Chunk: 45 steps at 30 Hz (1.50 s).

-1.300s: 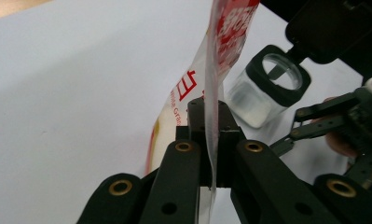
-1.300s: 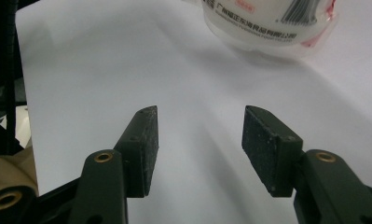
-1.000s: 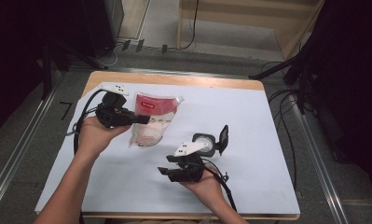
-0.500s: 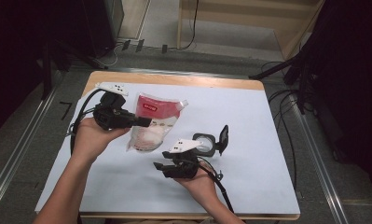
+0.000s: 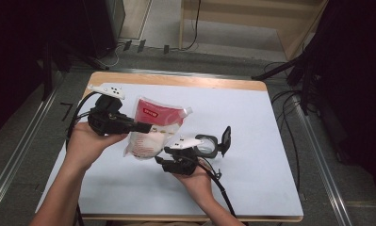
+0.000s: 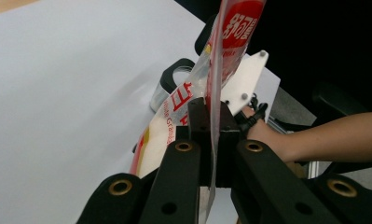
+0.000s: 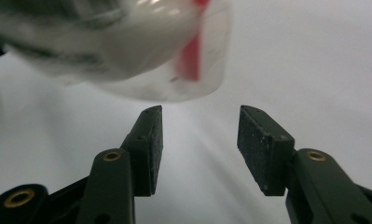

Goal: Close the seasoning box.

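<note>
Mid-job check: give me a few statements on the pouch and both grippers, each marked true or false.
1. The left gripper is clamped on the edge of the clear plastic pouch with the red label. True.
2. The right gripper grips the pouch. False: its jaws stand open with nothing between them, the pouch just above.
3. The pouch lies flat on the white table cover. False: it is lifted, hanging from the left gripper.
4. A round clear container with a black hinged lid sits open beside the right hand. True.

A white-covered worktop [image 5: 251,122] is standing on a grey floor [image 5: 25,136]; black cables [image 5: 289,122] are lying beside it, and dark equipment is surrounding everything.
</note>
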Each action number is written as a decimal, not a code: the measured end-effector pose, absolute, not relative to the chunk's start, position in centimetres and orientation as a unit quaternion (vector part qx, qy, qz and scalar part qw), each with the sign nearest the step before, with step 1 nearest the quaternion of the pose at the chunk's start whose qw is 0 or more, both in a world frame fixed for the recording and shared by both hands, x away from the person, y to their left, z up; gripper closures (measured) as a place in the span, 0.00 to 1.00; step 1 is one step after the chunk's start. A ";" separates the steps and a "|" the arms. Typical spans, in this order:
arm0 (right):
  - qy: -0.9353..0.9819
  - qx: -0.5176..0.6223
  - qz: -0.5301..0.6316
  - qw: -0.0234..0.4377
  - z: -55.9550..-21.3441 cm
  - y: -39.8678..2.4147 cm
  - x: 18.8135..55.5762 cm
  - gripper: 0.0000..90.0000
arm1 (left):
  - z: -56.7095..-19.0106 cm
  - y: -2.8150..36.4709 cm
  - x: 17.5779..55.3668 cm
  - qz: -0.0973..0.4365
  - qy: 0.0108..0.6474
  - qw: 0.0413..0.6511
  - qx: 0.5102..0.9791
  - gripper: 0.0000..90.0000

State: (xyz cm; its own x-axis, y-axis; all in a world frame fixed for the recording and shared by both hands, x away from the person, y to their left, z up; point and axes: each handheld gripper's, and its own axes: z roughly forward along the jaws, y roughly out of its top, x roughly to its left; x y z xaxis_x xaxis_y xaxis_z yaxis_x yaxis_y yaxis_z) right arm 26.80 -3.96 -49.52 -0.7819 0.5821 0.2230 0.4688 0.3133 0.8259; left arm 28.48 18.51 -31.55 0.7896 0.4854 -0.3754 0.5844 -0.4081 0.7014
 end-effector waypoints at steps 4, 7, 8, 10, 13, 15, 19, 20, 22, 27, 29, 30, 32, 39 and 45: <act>0.793 0.340 0.501 0.060 -49.6 -4.0 27.1 0.58 | -31.4 18.7 28.3 -0.072 0.324 0.444 0.833 1.00; 0.788 0.343 0.506 0.068 -49.6 -4.0 27.1 0.58 | -31.6 18.8 28.3 -0.090 0.327 0.452 0.825 1.00; 0.787 0.338 0.510 0.073 -49.6 -3.9 27.0 0.59 | -31.7 18.9 28.4 -0.100 0.336 0.455 0.819 1.00; 0.789 0.328 0.513 0.078 -49.6 -3.8 26.9 0.60 | -32.0 19.0 28.6 -0.111 0.342 0.455 0.814 1.00; 0.793 0.304 0.519 0.096 -49.4 -3.3 26.4 0.63 | -32.3 19.1 28.8 -0.118 0.352 0.458 0.808 1.00; 0.799 0.287 0.518 0.102 -49.4 -3.1 26.1 0.65 | -32.4 19.2 28.9 -0.114 0.356 0.457 0.807 1.00; 0.805 0.267 0.520 0.099 -49.2 -2.9 25.5 0.68 | -32.6 18.9 29.0 -0.107 0.359 0.455 0.808 1.00; 0.809 0.260 0.517 0.102 -49.1 -2.8 25.3 0.68 | -32.7 18.7 29.0 -0.100 0.359 0.451 0.811 1.00; 0.820 0.241 0.508 0.111 -48.8 -2.7 24.6 0.64 | -33.0 18.1 29.2 -0.098 0.357 0.443 0.816 1.00; 0.829 0.242 0.491 0.109 -48.4 -2.9 24.0 0.61 | -33.3 17.3 29.4 -0.094 0.353 0.449 0.815 1.00; 0.830 0.246 0.491 0.103 -48.3 -3.0 23.9 0.61 | -33.4 17.2 29.4 -0.092 0.351 0.451 0.816 0.99; 0.828 0.243 0.496 0.093 -47.9 -3.4 23.6 0.61 | -33.5 16.8 29.5 -0.071 0.348 0.448 0.820 0.99; 0.829 0.240 0.497 0.091 -47.8 -3.4 23.4 0.61 | -33.7 16.5 29.5 -0.061 0.343 0.448 0.824 0.98; 0.827 0.265 0.494 0.046 -47.7 -3.7 22.9 0.61 | -34.6 15.0 29.7 -0.052 0.331 0.451 0.827 0.95; 0.825 0.270 0.497 0.023 -47.6 -3.7 22.7 0.63 | -35.5 14.0 29.5 -0.042 0.322 0.464 0.824 0.93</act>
